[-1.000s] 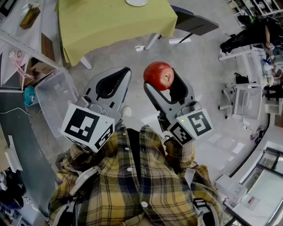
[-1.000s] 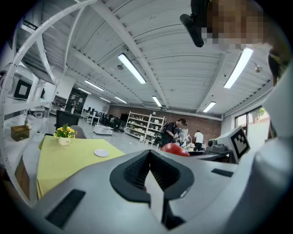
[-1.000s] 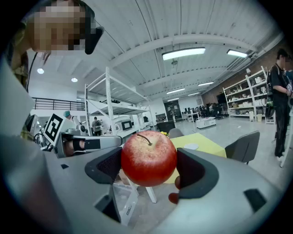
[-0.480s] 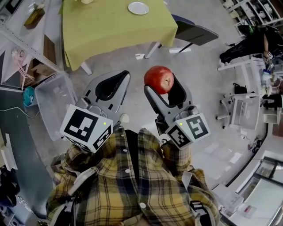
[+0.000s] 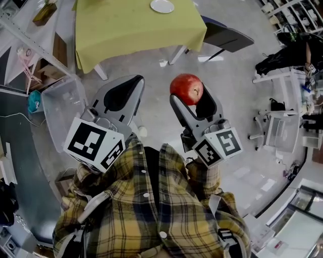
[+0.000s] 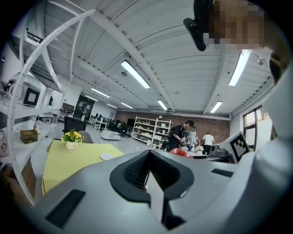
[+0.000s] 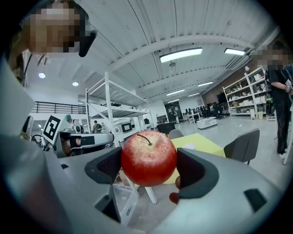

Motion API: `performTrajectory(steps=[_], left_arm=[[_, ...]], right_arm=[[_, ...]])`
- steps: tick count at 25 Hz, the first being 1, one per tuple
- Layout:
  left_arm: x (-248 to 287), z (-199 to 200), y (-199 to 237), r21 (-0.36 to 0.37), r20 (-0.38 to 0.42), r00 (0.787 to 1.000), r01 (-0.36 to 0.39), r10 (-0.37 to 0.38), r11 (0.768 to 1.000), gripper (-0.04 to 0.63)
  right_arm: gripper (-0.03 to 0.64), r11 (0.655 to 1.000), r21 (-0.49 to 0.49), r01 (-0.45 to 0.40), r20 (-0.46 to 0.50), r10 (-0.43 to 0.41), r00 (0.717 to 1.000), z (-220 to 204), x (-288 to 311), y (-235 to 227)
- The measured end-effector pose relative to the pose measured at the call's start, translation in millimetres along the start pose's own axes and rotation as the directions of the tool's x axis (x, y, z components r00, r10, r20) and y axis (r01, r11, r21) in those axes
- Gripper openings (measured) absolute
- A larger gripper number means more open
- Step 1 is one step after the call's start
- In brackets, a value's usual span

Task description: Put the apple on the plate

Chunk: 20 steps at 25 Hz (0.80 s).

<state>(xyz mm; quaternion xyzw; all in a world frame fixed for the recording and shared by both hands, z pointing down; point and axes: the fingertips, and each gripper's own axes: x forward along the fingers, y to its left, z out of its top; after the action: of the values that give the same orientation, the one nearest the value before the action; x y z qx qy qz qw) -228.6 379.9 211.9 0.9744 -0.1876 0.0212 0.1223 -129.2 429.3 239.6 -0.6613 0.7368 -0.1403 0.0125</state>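
Right gripper view: apple (image 7: 149, 158) is clamped between the right tongs (image 7: 149, 165), held in the air, stem up. Left tongs (image 6: 149, 157) are closed and empty. Looks like the transport step. Plate (image 5: 162, 6) sits on the yellow desk (image 5: 126, 30) at 12 o'clock, well apart. Next move: carry forward, lower onto the plate, release.

Both grippers are the same build. The left gripper (image 5: 132, 85) and right gripper (image 5: 193, 98) have light grey plastic shells tapering toward the jaws, with black ribbed pads (image 5: 120, 97) lining the inside. Behind the jaws each carries a white cube (image 5: 95, 145) with black square markers. The wearer's in a yellow-and-dark plaid shirt (image 5: 121, 211) with white buttons (image 5: 146, 194), long sleeves right up to the grippers.
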Motion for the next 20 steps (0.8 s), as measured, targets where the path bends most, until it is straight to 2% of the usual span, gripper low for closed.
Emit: performTrajectory(steps=[10, 20], left_arm=[[14.8, -19.0, 35.2, -0.068, -0.040, 0.999, -0.023, 0.020, 0.997, 0.008], [75.8, 6.1, 101.1, -0.070, -0.035, 0.999, -0.003, 0.001, 0.998, 0.008]], right_arm=[[0.371, 0.999, 0.036, 0.014, -0.064, -0.012, 0.998, -20.4, 24.4, -14.7], [0.371, 0.998, 0.027, 0.054, -0.079, -0.051, 0.996, 5.7, 94.4, -55.8]])
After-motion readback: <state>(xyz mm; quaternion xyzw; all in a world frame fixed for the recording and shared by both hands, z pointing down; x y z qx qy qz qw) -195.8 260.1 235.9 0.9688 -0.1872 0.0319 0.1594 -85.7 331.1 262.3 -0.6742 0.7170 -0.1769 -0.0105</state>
